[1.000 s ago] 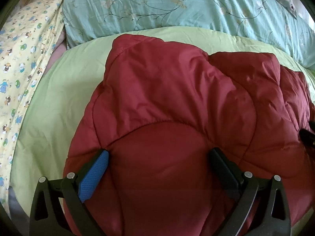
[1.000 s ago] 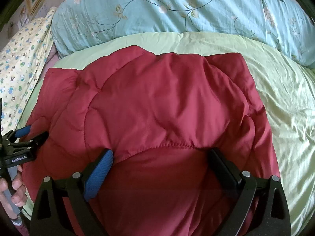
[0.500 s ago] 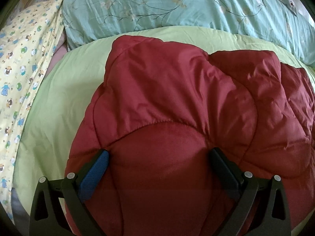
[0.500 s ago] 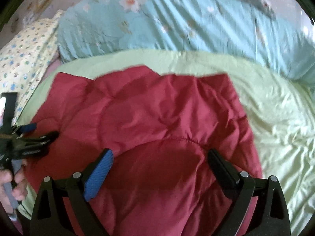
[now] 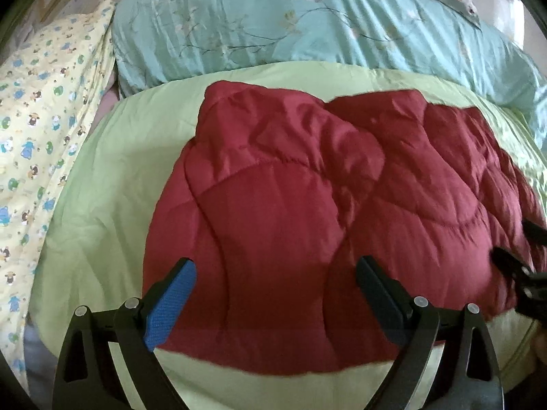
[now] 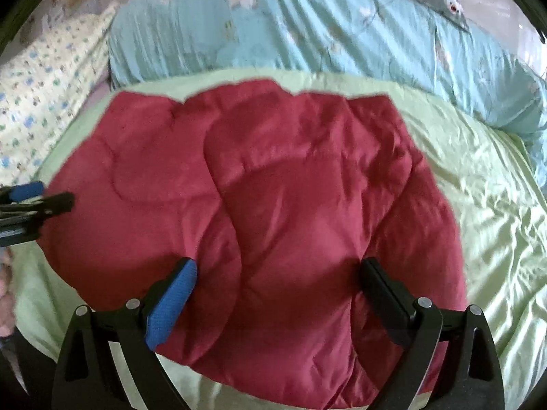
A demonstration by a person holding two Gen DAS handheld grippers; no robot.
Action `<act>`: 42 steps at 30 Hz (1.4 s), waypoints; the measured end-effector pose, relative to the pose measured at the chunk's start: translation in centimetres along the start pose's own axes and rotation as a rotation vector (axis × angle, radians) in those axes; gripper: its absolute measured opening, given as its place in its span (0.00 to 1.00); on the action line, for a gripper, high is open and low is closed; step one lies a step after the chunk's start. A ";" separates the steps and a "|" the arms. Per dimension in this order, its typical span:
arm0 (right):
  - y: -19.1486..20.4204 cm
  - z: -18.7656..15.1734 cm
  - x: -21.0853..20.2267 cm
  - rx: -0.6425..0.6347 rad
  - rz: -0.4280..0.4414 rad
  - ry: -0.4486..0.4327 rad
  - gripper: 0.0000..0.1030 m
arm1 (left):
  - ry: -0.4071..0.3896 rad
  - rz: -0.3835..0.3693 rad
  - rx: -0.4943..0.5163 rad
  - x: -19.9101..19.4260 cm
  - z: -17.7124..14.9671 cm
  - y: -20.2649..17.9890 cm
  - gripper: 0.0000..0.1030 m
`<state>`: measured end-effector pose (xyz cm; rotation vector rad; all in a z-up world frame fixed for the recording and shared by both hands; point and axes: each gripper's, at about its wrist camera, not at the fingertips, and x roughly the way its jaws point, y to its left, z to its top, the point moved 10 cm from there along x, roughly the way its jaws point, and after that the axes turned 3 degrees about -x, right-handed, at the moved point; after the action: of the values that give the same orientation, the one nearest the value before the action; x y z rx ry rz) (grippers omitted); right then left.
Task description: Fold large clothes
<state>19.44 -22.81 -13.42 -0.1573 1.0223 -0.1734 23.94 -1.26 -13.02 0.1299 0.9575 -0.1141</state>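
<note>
A dark red quilted padded garment [image 5: 307,212] lies folded on a pale green bedspread [image 5: 112,177]. It also shows in the right wrist view [image 6: 273,205]. My left gripper [image 5: 275,275] hovers above its near left part, jaws wide open and empty. My right gripper [image 6: 278,275] hovers above its near right part, jaws wide open and empty. The right gripper's tips show at the right edge of the left wrist view [image 5: 519,256]. The left gripper shows at the left edge of the right wrist view [image 6: 37,198].
A teal floral quilt [image 5: 307,27] is bunched along the far side of the bed. A yellow patterned sheet [image 5: 41,130] lies at the left. The green bedspread [image 6: 489,205] stretches to the right of the garment.
Both grippers have pulled back and up from the garment. The garment's near edge and the green bedspread in front of it now show. Both stay open.
</note>
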 end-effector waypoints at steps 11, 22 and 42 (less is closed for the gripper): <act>-0.4 -0.4 -0.4 0.033 0.007 -0.011 0.94 | 0.054 -0.033 0.010 1.3 -2.0 -0.2 0.97; 0.4 -0.6 -1.1 0.021 -0.019 -0.012 0.94 | 0.046 -0.020 0.022 1.9 -2.1 -0.4 1.00; -0.2 -1.4 0.4 0.025 -0.016 -0.001 0.96 | 0.042 -0.007 0.037 2.4 -2.3 -0.5 1.00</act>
<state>18.42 -23.19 -14.46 -0.1427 1.0172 -0.2011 23.41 -1.46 -16.36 0.1635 0.9985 -0.1354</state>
